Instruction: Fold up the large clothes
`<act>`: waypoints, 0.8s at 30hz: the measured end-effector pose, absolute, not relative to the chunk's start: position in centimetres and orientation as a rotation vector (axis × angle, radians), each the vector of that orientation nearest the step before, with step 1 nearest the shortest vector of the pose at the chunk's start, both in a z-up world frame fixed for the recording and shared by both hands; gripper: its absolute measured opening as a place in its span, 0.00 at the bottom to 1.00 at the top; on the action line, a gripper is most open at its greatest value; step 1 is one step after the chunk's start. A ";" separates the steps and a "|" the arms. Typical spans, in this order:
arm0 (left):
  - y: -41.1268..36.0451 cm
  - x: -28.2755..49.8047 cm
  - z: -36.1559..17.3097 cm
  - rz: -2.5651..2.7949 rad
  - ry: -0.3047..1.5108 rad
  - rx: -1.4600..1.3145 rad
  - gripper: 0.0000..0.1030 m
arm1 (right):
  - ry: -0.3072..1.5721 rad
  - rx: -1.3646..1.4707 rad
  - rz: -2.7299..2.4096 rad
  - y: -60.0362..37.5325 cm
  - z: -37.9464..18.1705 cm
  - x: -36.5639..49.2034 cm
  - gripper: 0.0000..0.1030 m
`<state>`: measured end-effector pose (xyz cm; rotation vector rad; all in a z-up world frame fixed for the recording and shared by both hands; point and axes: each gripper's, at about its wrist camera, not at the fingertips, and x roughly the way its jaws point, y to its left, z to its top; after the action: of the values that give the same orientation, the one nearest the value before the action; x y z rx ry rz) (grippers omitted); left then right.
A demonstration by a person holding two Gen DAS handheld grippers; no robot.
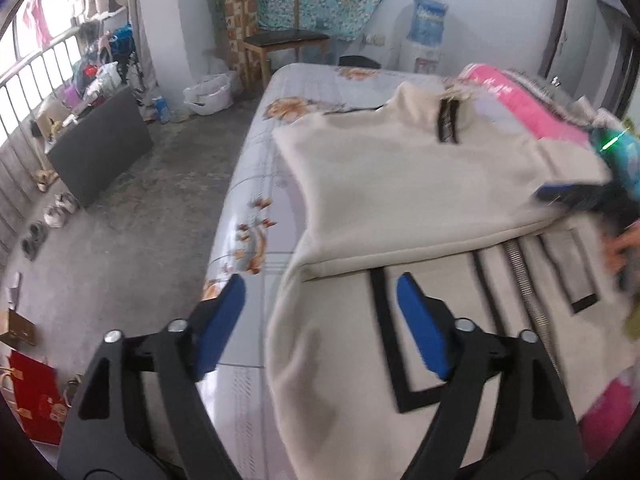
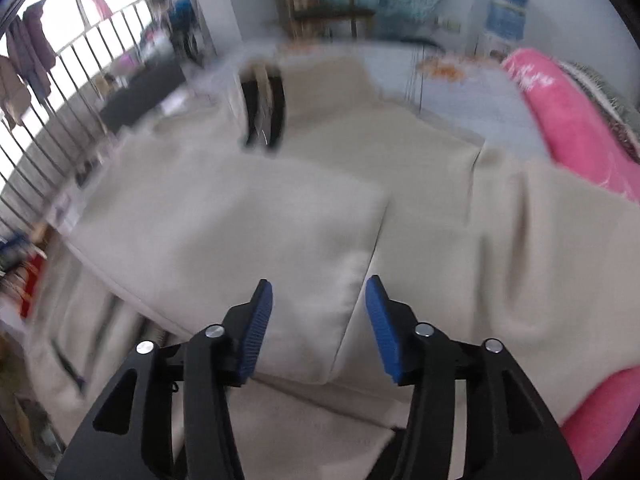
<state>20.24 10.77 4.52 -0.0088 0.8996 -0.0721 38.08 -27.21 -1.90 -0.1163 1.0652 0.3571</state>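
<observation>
A large cream jacket (image 1: 400, 172) with black trim and a zip lies on the bed (image 1: 256, 168), its upper part folded over the lower part. My left gripper (image 1: 320, 292) is open and empty above the jacket's left edge near the bed's side. My right gripper (image 2: 319, 292) is open and empty, hovering over the folded cream fabric (image 2: 248, 224). The right gripper also shows blurred at the right edge of the left wrist view (image 1: 592, 192), over the jacket's right side.
A pink quilt (image 2: 576, 128) lies along the bed's right side. Beyond the bed stand a wooden chair (image 1: 280, 40) and a water dispenser (image 1: 430, 32). A dark board (image 1: 100, 148), shoes and a red bag (image 1: 36, 400) sit on the concrete floor at left.
</observation>
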 end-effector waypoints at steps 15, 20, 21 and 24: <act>0.1 31.7 0.8 -0.125 1.052 0.019 0.89 | 1.035 -0.168 0.204 -27.6 -1.8 35.2 0.57; -3.3 32.5 -0.4 -0.168 1.034 0.031 0.89 | 0.975 -0.097 0.159 -29.0 0.1 32.1 0.61; -4.0 32.6 -0.9 -0.172 1.034 0.061 0.89 | 0.978 -0.088 0.150 -29.1 0.0 32.0 0.62; -5.8 32.7 -2.3 -0.166 1.039 0.172 0.89 | 0.995 -0.099 0.092 -29.2 -1.2 31.7 0.63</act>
<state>32.67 -5.79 -2.31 0.1722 1.0393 -0.1661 31.74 -29.21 -1.16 -0.0987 0.9947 0.0917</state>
